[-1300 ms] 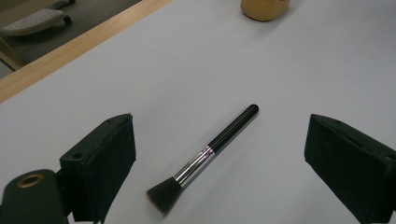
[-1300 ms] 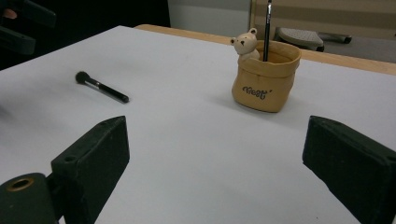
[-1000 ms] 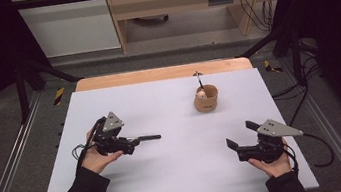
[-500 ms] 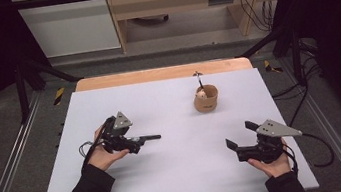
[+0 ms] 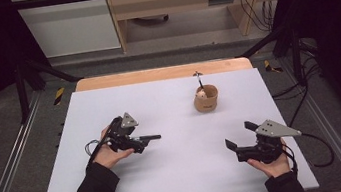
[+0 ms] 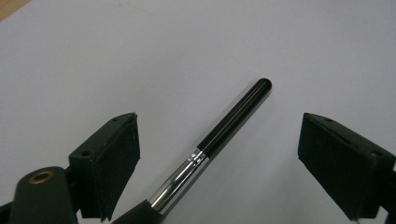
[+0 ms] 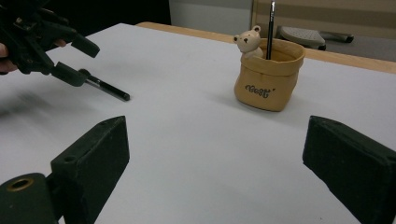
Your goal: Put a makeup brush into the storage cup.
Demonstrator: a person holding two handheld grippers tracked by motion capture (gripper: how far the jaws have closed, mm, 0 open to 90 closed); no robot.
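High view | left gripper point(image 5: 151, 138) wide open, brush point(image 6: 219, 137) lying between its jaws, ungripped, left of tabletop centre | long axis points right toward pouch point(image 5: 206, 98) near far edge | right gripper point(image 5: 237, 135) open, empty, near edge

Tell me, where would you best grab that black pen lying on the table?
Probably across the pen's black barrel, just past the silver band, coming straight down from above. It lies flat and is thin and round, so the left gripper's open jaws, already either side of it, could close on its sides.
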